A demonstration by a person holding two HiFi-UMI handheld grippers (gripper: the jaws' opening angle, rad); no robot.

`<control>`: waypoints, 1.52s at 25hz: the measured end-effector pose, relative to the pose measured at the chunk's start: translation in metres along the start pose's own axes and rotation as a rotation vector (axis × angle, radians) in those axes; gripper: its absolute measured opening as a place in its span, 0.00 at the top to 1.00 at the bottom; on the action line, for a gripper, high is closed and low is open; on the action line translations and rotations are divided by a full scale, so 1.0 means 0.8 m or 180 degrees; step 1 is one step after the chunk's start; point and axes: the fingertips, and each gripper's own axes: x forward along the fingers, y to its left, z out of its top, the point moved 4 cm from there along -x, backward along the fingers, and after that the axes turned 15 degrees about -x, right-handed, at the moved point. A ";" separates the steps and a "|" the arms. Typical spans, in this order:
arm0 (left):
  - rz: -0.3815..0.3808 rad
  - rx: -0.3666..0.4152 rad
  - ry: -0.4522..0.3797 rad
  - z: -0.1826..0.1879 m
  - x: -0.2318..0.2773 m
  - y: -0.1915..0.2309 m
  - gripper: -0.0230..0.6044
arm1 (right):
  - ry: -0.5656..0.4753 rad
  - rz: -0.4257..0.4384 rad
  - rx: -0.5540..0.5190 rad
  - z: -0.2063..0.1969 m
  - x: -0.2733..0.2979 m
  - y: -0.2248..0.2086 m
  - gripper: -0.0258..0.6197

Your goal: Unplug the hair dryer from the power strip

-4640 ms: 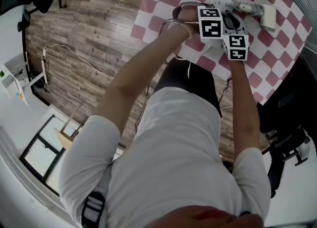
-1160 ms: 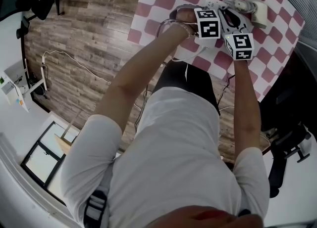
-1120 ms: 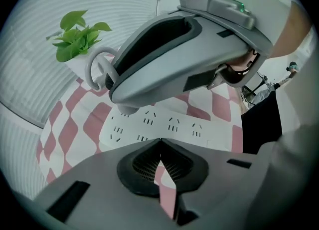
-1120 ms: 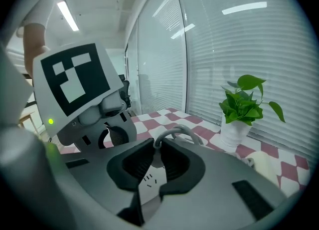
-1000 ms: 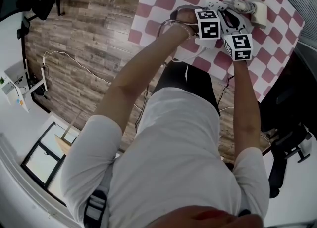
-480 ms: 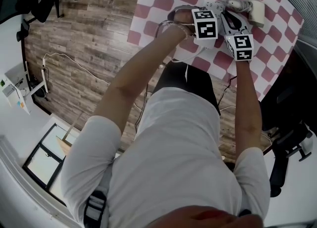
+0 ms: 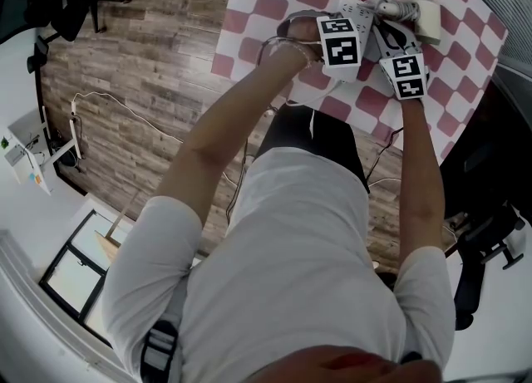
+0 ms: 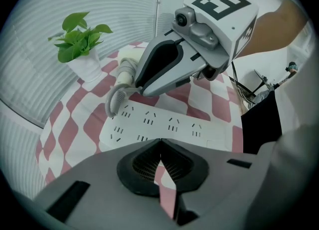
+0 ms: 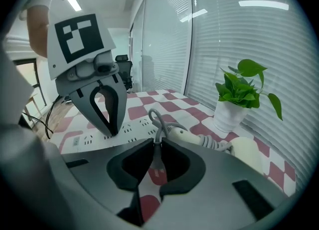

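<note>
- While the left claw (image 8: 160,156) points steeply down with its jaws closed tip to tip and nothing between them, the right gripper view shows its tip set on the power strip (image 8: 164,126). I judge it is there as a weight, so the strip neither lifts nor slides when the cord is tugged.
- Narrowly closed, the right claw (image 9: 155,146) pinches the thin grey cord (image 9: 153,118) between its pads. It grips just beside the strip, slanting down over it, which gives it a short length to pull on.
- Beyond the strip, the hair dryer (image 9: 249,151) lies on the checked table (image 8: 70,124), near the potted plant (image 9: 239,92). Its cord curls back from the ribbed collar in a loop towards the strip, slack and out of the way.
- No view shows the plug plainly. The sockets seen from the left claw look empty, but the strip's far end sits behind the right claw, so I cannot tell whether the plug is in or out.
- Pulling by the cord and not the plug probably strains the cord, so a straight pull away from the strip would be kinder.
</note>
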 end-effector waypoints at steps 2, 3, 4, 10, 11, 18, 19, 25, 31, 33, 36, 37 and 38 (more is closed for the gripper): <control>0.0010 -0.0002 -0.0028 0.000 0.000 0.000 0.91 | 0.0036 -0.0001 0.0009 -0.005 0.002 0.001 0.86; 0.0017 -0.0008 -0.0045 -0.001 -0.001 0.000 0.91 | 0.0049 -0.0008 0.0010 -0.007 0.003 0.001 0.86; 0.0025 -0.0016 -0.0061 -0.001 -0.001 0.001 0.91 | 0.0062 -0.0014 0.0004 -0.008 0.004 0.001 0.86; 0.0067 0.0004 -0.0118 -0.002 -0.002 0.000 0.91 | 0.0113 -0.0057 -0.0009 -0.011 0.011 0.000 0.85; 0.0097 0.0024 -0.0164 -0.002 -0.003 -0.001 0.91 | 0.0116 -0.0069 0.0013 -0.010 0.012 0.001 0.84; 0.0351 -0.0133 -0.0636 -0.013 -0.009 -0.004 0.91 | 0.0113 -0.0048 0.0168 -0.009 0.013 0.002 0.81; 0.0397 -0.0142 -0.0690 -0.014 -0.012 -0.006 0.91 | 0.0108 -0.0038 0.0192 -0.007 0.011 0.002 0.81; 0.0480 -0.0381 -0.0963 -0.020 -0.030 -0.014 0.91 | 0.0080 -0.0086 0.0175 -0.003 -0.002 -0.001 0.80; 0.0465 -0.0598 -0.1297 -0.014 -0.063 -0.020 0.91 | 0.0047 -0.0106 0.0217 0.006 -0.022 0.002 0.80; 0.0444 -0.0703 -0.1458 -0.009 -0.078 -0.022 0.91 | 0.0018 -0.0134 0.0236 0.010 -0.031 0.003 0.80; 0.0410 -0.0855 -0.1697 -0.002 -0.102 -0.025 0.91 | -0.0061 -0.0199 0.0313 0.020 -0.050 0.003 0.80; 0.0400 -0.0907 -0.1774 0.000 -0.111 -0.026 0.91 | -0.0101 -0.0224 0.0356 0.025 -0.058 0.004 0.80; 0.0388 -0.0963 -0.1848 0.001 -0.119 -0.026 0.91 | -0.0143 -0.0250 0.0405 0.030 -0.066 0.004 0.80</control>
